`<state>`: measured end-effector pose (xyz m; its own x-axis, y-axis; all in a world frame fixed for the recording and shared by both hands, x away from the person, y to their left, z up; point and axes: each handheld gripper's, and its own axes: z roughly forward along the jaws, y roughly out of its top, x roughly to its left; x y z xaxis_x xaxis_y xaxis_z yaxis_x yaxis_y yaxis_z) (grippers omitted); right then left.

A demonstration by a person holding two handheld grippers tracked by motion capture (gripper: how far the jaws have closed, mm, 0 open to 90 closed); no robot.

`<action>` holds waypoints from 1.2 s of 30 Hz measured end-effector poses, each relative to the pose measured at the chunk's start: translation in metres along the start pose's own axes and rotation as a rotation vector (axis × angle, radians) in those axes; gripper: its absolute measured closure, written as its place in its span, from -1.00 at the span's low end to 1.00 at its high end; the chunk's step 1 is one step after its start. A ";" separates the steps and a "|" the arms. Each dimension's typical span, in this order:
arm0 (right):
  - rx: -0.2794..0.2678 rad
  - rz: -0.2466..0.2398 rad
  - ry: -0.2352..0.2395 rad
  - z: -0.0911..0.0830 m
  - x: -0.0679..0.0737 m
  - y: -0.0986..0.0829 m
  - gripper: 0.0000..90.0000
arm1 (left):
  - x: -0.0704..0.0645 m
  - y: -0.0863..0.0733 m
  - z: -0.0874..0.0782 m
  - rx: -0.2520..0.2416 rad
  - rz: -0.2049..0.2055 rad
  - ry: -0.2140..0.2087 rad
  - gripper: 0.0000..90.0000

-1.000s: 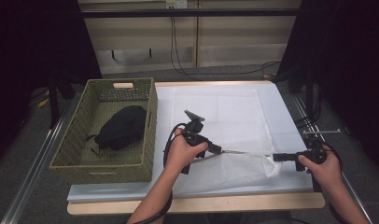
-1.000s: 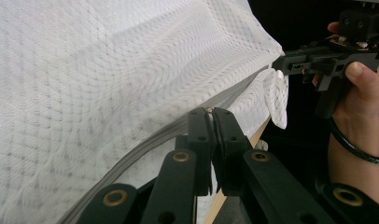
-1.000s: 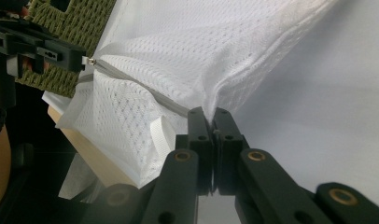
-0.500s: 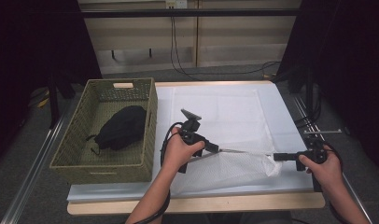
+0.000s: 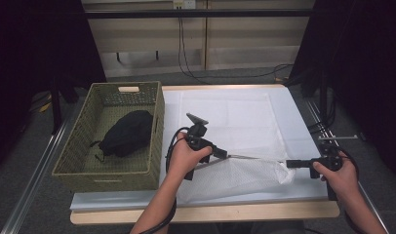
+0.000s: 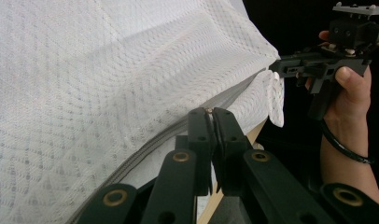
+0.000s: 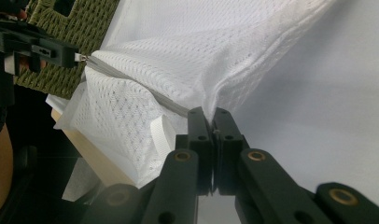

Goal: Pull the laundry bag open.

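A white mesh bag (image 5: pixel 235 178) lies at the table's front edge, its grey zipper (image 5: pixel 249 157) stretched taut between my two grippers. My left gripper (image 5: pixel 224 154) is shut on the zipper pull, which shows as a small metal tip between its jaws (image 6: pixel 212 114). At the bag's right corner, my right gripper (image 5: pixel 288 163) is shut on the mesh where the zipper ends (image 7: pixel 210 116). The right gripper view shows the left gripper (image 7: pixel 78 57) at the far end of the zipper (image 7: pixel 131 81). The left gripper view shows the right gripper (image 6: pixel 276 69) at the bag's corner.
A green woven basket (image 5: pixel 152 105) stands at the table's left with a black garment (image 5: pixel 125 132) inside. A white sheet (image 5: pixel 245 112) covers the table behind the bag. The wooden table edge (image 5: pixel 210 212) runs just below the bag.
My left gripper has slid a little to the left along the zipper line. The right gripper has stayed in place at the bag's corner.
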<state>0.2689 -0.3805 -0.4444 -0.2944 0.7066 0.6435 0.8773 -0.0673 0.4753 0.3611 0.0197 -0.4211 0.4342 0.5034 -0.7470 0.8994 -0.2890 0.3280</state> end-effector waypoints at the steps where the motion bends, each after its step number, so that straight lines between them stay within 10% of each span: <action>1: 0.000 -0.004 -0.005 0.001 0.000 0.000 0.97 | 0.001 0.000 0.000 0.002 0.007 0.002 0.93; 36: 0.001 -0.002 -0.002 0.000 0.000 0.000 0.97 | 0.005 -0.004 -0.013 0.000 -0.005 0.013 0.93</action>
<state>0.2690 -0.3806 -0.4441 -0.2958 0.7082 0.6411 0.8770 -0.0648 0.4762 0.3600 0.0345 -0.4185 0.4306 0.5151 -0.7411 0.9014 -0.2862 0.3248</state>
